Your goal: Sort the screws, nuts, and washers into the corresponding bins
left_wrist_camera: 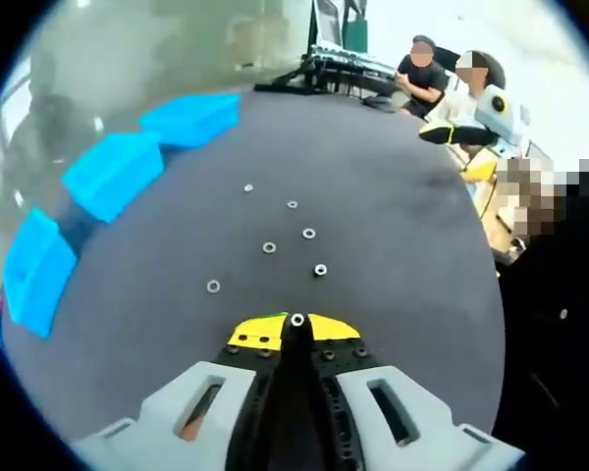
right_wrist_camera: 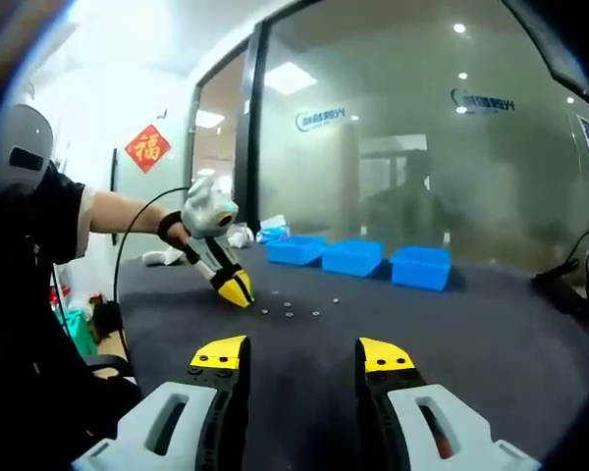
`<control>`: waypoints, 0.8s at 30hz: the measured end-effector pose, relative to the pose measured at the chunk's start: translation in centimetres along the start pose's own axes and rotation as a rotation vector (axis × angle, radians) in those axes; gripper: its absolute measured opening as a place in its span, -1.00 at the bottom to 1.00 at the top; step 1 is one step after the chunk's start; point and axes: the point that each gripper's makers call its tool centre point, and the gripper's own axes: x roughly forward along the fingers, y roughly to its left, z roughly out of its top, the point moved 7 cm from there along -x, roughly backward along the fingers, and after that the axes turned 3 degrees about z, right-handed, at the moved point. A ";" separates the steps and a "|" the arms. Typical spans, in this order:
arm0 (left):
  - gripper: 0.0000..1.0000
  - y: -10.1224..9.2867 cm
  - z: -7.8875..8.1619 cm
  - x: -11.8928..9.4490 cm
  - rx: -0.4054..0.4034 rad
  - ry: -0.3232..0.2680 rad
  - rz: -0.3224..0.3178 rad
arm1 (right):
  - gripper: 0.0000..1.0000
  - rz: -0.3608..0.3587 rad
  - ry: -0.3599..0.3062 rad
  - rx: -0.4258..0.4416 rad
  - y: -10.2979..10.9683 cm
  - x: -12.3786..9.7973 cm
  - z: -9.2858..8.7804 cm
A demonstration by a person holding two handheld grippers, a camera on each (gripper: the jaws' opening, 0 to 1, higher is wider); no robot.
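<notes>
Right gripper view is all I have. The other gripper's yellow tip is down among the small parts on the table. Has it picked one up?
Observer: It looks so. In the left gripper view the left gripper has its jaws shut, with a small ring-shaped part at the tips.
Operator: How many loose pieces lie ahead of it?
Observer: Six that I can count on the dark table. The nearest piece lies just beyond the tips.
Operator: Is anyone past the table on that side?
Observer: Yes, two seated people are beyond the far edge, by some equipment.
</notes>
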 end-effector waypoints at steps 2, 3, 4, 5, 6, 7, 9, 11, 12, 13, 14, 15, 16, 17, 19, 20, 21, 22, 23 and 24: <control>-0.89 -0.1 -0.2 0.0 -0.002 -0.021 0.009 | -0.21 0.001 0.000 -0.002 0.0 0.0 0.0; -0.89 -0.1 -0.2 -0.1 -0.013 -0.033 0.014 | -0.21 0.001 0.000 -0.002 0.0 0.0 0.0; -0.89 -0.1 -0.3 -0.1 -0.019 -0.045 0.019 | -0.21 0.001 0.000 -0.002 0.0 0.0 0.0; -0.89 -0.1 -0.4 -0.2 -0.021 -0.060 0.025 | -0.21 0.001 0.000 -0.002 0.0 0.0 0.1; -0.89 -0.2 -0.5 -0.3 -0.028 -0.073 0.027 | -0.21 0.001 0.000 -0.002 0.0 0.0 0.1; -0.89 -0.3 -0.6 -0.3 -0.039 -0.086 0.027 | -0.21 0.001 0.001 -0.003 0.0 0.0 0.1; -0.89 -0.5 -0.7 -0.4 -0.078 -0.127 0.024 | -0.21 0.003 0.001 -0.005 0.1 0.1 0.2; -0.89 -0.7 -0.6 -0.6 -0.106 -0.173 0.014 | -0.21 0.004 0.000 -0.005 0.1 0.1 0.2; -0.89 -0.8 -0.6 -0.7 -0.121 -0.199 0.012 | -0.21 0.004 -0.001 -0.005 0.1 0.1 0.3; -0.89 -0.7 -0.6 -0.9 -0.136 -0.224 0.020 | -0.21 0.005 0.000 -0.007 0.1 0.2 0.3; -0.89 -0.7 -0.5 -1.2 -0.144 -0.252 0.035 | -0.21 0.006 0.000 -0.008 0.1 0.2 0.4; -0.89 -0.6 -0.4 -1.4 -0.153 -0.284 0.048 | -0.21 0.007 -0.001 -0.009 0.2 0.2 0.4; -0.89 -0.5 -0.2 -1.7 -0.167 -0.311 0.062 | -0.21 0.007 -0.001 -0.009 0.2 0.2 0.5; -0.89 -0.4 -0.1 -2.0 -0.179 -0.341 0.082 | -0.21 0.007 -0.002 -0.011 0.2 0.2 0.5; -0.89 0.1 0.1 -2.8 -0.187 -0.398 0.154 | -0.21 0.007 -0.004 -0.011 0.2 0.3 0.6; -0.89 0.2 0.1 -3.2 -0.192 -0.416 0.179 | -0.21 0.007 -0.004 -0.012 0.2 0.3 0.6; -0.89 0.3 0.1 -3.5 -0.217 -0.442 0.200 | -0.21 0.006 -0.004 -0.013 0.1 0.3 0.7; -0.89 0.4 0.1 -3.8 -0.232 -0.467 0.223 | -0.21 0.004 -0.005 -0.011 0.1 0.3 0.7; -0.89 0.5 0.1 -4.0 -0.233 -0.482 0.238 | -0.21 0.003 -0.006 -0.010 0.0 0.3 0.7; -0.89 0.5 0.0 -4.3 -0.227 -0.497 0.256 | -0.21 0.002 -0.007 -0.010 0.0 0.3 0.8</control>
